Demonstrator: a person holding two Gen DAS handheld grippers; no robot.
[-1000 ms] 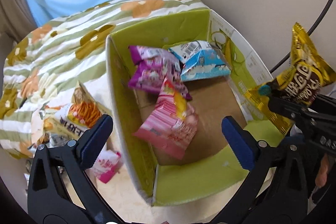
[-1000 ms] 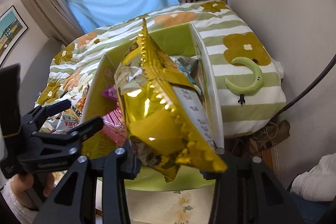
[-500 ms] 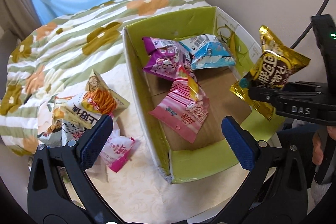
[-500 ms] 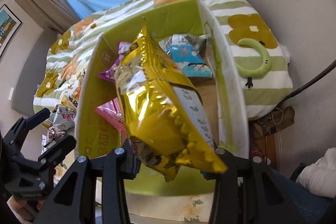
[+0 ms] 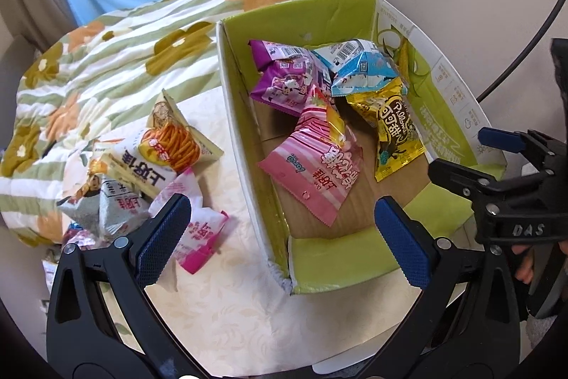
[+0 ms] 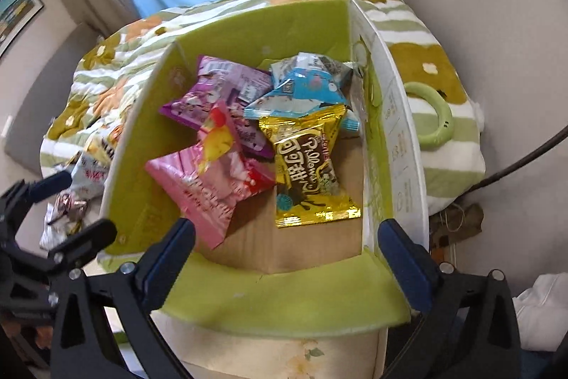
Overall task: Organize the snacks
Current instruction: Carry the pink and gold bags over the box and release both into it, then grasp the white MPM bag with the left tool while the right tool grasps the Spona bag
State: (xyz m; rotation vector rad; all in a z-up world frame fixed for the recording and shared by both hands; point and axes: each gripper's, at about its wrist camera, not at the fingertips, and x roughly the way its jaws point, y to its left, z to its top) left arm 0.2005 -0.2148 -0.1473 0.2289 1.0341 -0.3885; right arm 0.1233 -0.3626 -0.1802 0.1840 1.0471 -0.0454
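Note:
A green cardboard box (image 5: 241,137) (image 6: 138,166) stands open on the table. Inside it lie a purple bag (image 5: 284,77) (image 6: 213,91), a blue bag (image 5: 362,70) (image 6: 305,91), a pink bag (image 5: 312,173) (image 6: 213,187) and a gold bag (image 5: 394,130) (image 6: 309,173). The gold bag lies free on the box floor beside the pink one. My right gripper (image 6: 287,258) (image 5: 472,153) hovers over the box's near right edge, its jaws opening with nothing between them. My left gripper (image 5: 284,237) (image 6: 74,206) is open and empty over the box's near left corner.
A pile of loose snacks lies left of the box: a noodle-snack bag (image 5: 170,144), a grey bag (image 5: 113,205), a pink-and-white bag (image 5: 198,237). A floral quilt (image 5: 106,59) lies behind. A green ring (image 6: 433,116) rests on it right of the box. A black cable (image 5: 525,41) crosses the wall.
The gold bag, pinched in my right gripper above the box, has dropped into the box and the right jaws have spread wide. My left gripper has drifted leftward toward the snack pile.

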